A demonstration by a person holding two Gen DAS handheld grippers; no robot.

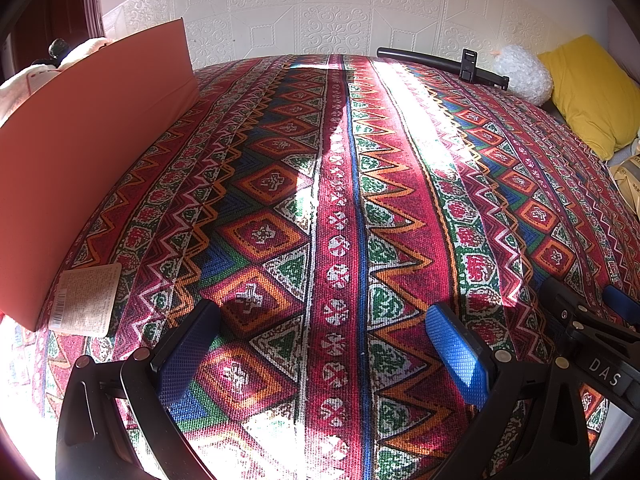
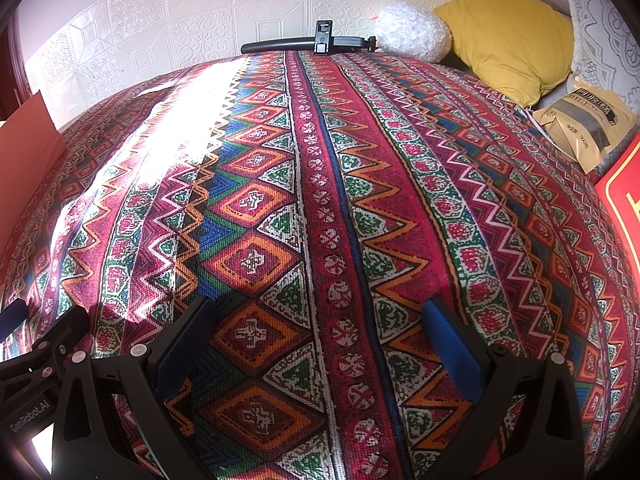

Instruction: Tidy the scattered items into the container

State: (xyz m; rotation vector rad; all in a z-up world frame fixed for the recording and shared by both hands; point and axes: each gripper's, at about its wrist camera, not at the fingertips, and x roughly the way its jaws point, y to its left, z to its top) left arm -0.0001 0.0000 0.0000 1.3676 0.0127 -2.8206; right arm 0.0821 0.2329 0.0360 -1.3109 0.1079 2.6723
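From my left claw point(image 1: 320, 354), spread wide and empty, I see woven zigzag cloth point(image 1: 340, 200) bare between my ribbed blue pads point(image 1: 456, 350). An orange box wall point(image 1: 92, 140), smooth card with a paper label point(image 1: 86, 300), stands at the left; probably the container. A black selfie stick point(image 1: 440, 62) lies by the far wall.

My right claw point(image 2: 320, 352) also gapes, holding nothing. The stick, a bubble-wrap bundle point(image 2: 412, 32), a yellow cushion point(image 2: 508, 32) and a kraft pouch point(image 2: 588, 124) lie far off, so I judge tidying barely begun

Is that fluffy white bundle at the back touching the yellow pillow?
Cannot tell. In the right wrist view the white bundle overlaps the yellow pillow with no gap showing, but it may just sit in front.
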